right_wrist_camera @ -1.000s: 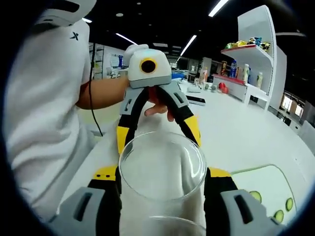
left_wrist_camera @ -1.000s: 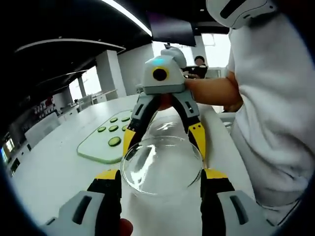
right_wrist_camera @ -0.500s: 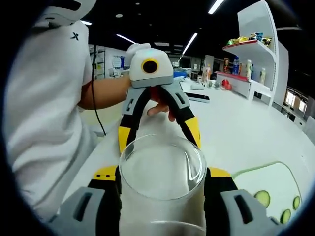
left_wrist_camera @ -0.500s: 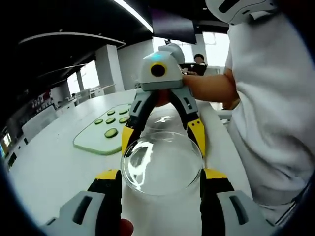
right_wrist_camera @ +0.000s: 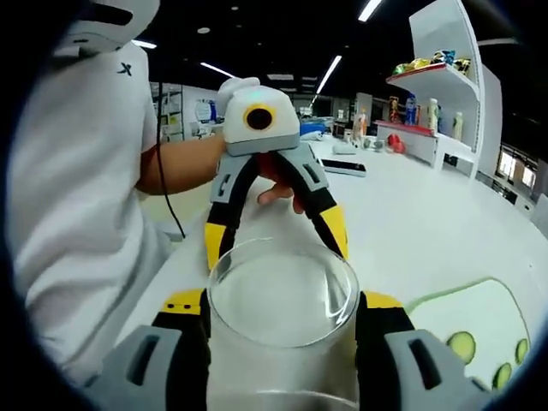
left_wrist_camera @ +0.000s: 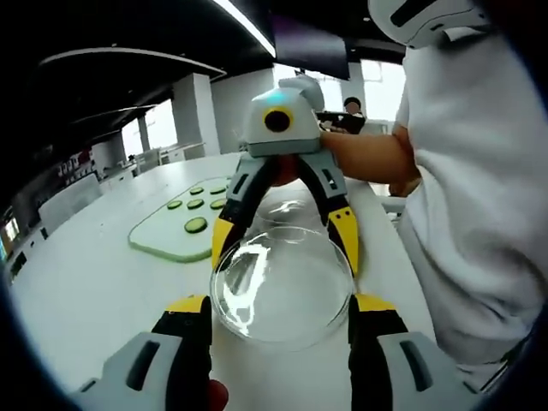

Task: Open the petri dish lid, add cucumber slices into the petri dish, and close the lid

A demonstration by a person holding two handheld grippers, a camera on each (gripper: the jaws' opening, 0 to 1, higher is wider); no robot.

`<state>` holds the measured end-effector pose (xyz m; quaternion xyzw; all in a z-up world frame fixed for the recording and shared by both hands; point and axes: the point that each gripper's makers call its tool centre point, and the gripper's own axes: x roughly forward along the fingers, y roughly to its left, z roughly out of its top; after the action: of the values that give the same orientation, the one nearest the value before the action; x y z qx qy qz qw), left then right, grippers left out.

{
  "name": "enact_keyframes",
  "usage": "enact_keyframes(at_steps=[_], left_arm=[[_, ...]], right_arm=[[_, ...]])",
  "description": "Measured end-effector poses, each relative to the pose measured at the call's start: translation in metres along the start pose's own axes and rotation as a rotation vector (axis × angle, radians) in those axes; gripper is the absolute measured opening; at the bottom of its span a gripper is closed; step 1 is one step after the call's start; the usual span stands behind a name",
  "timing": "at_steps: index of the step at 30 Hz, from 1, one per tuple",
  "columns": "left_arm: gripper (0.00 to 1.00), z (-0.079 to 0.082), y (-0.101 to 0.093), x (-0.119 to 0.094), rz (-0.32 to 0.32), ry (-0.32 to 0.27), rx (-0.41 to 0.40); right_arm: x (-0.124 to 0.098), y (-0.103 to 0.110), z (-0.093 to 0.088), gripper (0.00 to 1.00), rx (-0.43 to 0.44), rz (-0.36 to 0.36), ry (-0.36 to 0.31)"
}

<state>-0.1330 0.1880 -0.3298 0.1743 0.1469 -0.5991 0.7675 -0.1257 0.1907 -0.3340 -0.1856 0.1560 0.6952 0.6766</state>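
My left gripper (left_wrist_camera: 280, 306) is shut on the clear glass petri dish (left_wrist_camera: 282, 287), which sits between its yellow-black jaws. Opposite it, my right gripper (left_wrist_camera: 285, 241) reaches in from the far side, its yellow fingertips flanking the dish's far rim. A second clear round piece, the lid (left_wrist_camera: 289, 211), shows deeper between its fingers. In the right gripper view, my right gripper (right_wrist_camera: 282, 304) is shut on the glass lid (right_wrist_camera: 282, 295), and the left gripper (right_wrist_camera: 276, 238) faces it. Cucumber slices (left_wrist_camera: 195, 224) lie on a pale green board (left_wrist_camera: 158, 240).
A person in a white shirt (left_wrist_camera: 475, 197) stands close along the white table's edge (left_wrist_camera: 86, 291), with a hand (right_wrist_camera: 278, 190) behind the left gripper. The green board with slices (right_wrist_camera: 462, 345) lies beside the dish. Shelves with goods (right_wrist_camera: 428, 111) stand far off.
Both views have shifted slightly. The two grippers keep the same hold on the glass, and the board and slices stay put.
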Motion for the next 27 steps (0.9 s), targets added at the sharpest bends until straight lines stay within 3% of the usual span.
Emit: enact_keyframes(at_steps=[11, 14, 19, 27], left_arm=[[0.64, 0.001, 0.001, 0.003, -0.001, -0.018, -0.024], [0.65, 0.001, -0.001, 0.003, -0.009, -0.017, -0.021], [0.67, 0.0, -0.006, 0.001, -0.026, 0.001, -0.017], [0.67, -0.001, -0.007, 0.0, -0.033, 0.007, -0.013]], right_arm=[[0.0, -0.001, -0.003, 0.68, 0.002, -0.007, -0.003], [-0.001, -0.002, 0.004, 0.72, 0.002, -0.006, -0.041], [-0.008, -0.001, 0.012, 0.73, -0.082, -0.021, -0.061], [-0.024, 0.001, 0.039, 0.7, -0.04, -0.031, -0.213]])
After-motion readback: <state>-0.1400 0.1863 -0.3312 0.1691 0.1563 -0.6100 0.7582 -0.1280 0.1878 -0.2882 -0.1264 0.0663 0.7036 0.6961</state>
